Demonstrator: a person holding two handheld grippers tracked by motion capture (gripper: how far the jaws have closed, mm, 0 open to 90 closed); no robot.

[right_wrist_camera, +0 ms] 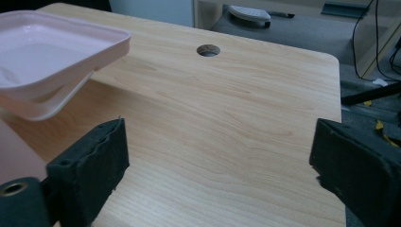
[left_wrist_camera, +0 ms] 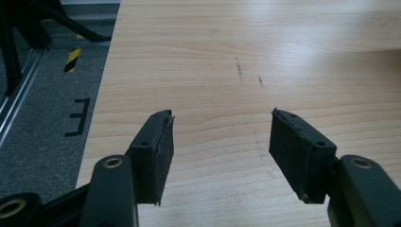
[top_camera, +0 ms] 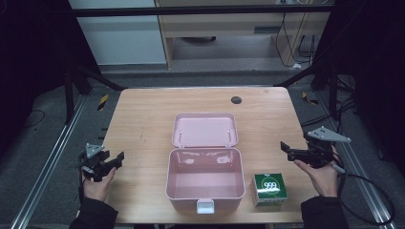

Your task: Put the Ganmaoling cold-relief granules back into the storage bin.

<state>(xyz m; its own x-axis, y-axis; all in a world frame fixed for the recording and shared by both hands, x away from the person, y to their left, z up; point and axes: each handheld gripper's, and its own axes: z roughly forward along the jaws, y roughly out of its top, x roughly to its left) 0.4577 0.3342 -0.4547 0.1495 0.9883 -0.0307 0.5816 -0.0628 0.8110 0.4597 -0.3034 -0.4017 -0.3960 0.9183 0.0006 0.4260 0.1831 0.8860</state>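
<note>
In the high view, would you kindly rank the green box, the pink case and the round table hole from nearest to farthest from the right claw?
1. Green box: just inward of the right claw, near the front edge.
2. Pink case: table centre, lid open.
3. Round hole: far side of the table.

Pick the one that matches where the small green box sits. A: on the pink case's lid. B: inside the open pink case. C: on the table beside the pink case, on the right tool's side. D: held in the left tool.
C: in the high view the green box stands on the table just outside the pink case, toward the right tool.
</note>
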